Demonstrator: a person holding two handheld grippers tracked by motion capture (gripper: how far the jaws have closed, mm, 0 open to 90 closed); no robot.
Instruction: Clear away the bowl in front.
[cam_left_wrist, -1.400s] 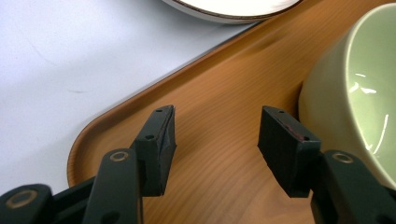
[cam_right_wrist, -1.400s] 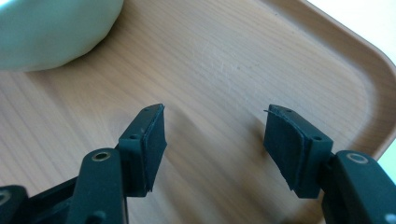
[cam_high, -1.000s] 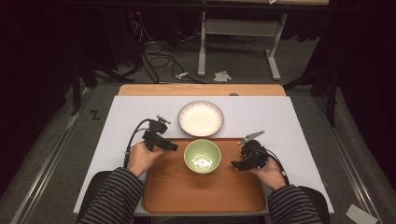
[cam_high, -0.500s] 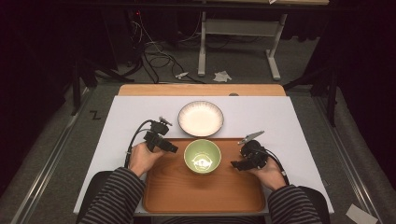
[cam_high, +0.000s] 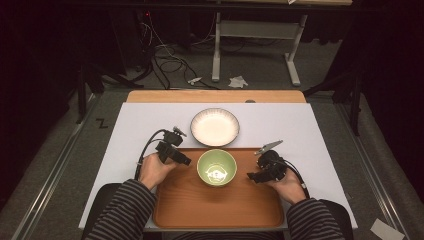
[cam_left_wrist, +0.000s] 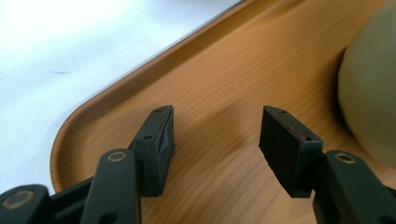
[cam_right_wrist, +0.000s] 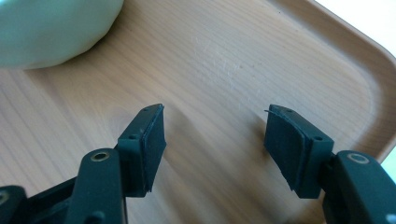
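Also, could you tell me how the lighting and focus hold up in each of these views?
High view: the table is lit, the surrounding floor dark, and the plate glares white. Left gripper view: the jaws are sharp, the bowl is blurred, the white cover overexposed. Right gripper view: the tray grain is sharp mid-frame, the bowl soft.

The bowl (cam_high: 216, 167) sits on the tray (cam_high: 190, 205), the plate (cam_high: 215, 126) seemingly just behind.
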